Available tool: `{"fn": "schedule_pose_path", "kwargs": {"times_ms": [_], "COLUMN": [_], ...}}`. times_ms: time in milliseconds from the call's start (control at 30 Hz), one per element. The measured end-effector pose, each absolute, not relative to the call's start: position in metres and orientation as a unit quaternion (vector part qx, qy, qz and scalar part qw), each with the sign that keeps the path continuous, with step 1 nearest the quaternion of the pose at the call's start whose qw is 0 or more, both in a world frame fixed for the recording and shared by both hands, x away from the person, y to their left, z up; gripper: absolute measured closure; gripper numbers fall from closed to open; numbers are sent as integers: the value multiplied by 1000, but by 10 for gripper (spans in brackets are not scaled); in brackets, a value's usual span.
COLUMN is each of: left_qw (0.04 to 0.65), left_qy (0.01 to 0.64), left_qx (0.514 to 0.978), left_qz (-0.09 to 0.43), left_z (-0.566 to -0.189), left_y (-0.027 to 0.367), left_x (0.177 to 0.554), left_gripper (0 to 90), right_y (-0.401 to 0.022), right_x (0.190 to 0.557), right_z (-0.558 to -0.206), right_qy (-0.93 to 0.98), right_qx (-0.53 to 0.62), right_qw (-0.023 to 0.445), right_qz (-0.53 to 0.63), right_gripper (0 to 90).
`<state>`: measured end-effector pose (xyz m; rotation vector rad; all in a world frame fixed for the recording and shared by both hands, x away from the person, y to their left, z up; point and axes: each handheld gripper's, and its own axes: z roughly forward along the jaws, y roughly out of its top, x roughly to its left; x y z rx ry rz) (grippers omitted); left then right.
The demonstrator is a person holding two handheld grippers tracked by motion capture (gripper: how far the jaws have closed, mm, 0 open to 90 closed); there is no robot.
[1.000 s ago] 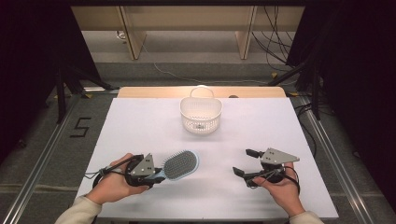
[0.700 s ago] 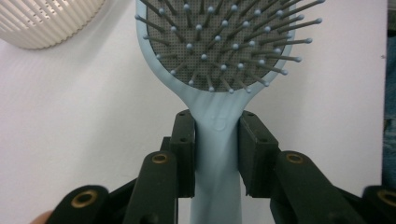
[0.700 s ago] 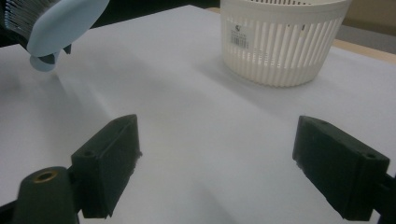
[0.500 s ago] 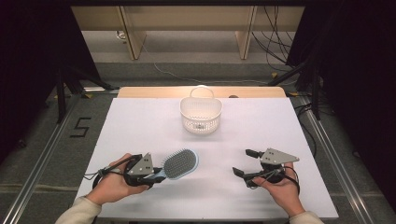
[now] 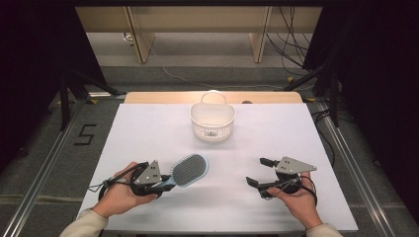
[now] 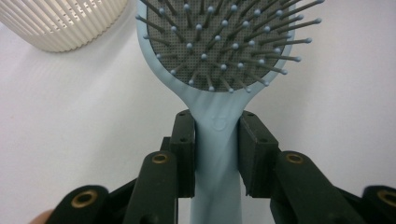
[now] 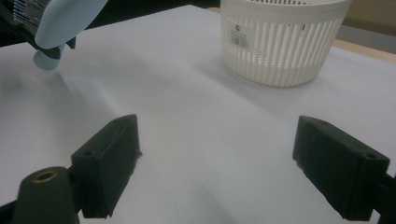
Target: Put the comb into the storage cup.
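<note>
A white surface point(image 5: 148, 138) lies before me, dark floor around it and a wooden edge at its far side. Toward the far middle stands a white slatted basket point(image 5: 212, 121) with a handle — upright, well apart from both my hands. My left gripper point(image 5: 160, 181) is clenched on the light-blue handle of a paddle hairbrush point(image 5: 189, 170); in the left gripper view the two black pads press the handle from either side just below the head, bristles facing up toward the camera. The brush head points toward the basket, at the near left of the surface. My right gripper point(image 5: 260, 172) sits at the near right — jaws spread wide, nothing between them.
</note>
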<state>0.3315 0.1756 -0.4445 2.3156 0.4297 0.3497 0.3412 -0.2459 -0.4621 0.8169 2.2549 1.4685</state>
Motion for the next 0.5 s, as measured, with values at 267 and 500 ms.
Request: {"fn": "schedule_pose_path", "kwargs": {"times_ms": [267,500], "left_qw": [377,386], "left_qy": [176,183], "left_qx": [899,893], "left_qz": [138,143], "left_z": [-445,-445], "left_y": [177,178], "left_x": [333,334], "left_gripper": [696,696], "right_y": [-246,-246], "right_x": [341,341], "right_z": [-462,-462], "right_qy": [791,791], "right_qx": [286,287], "right_qw": [164,164], "right_qz": [516,515], "right_gripper": [158,158]}}
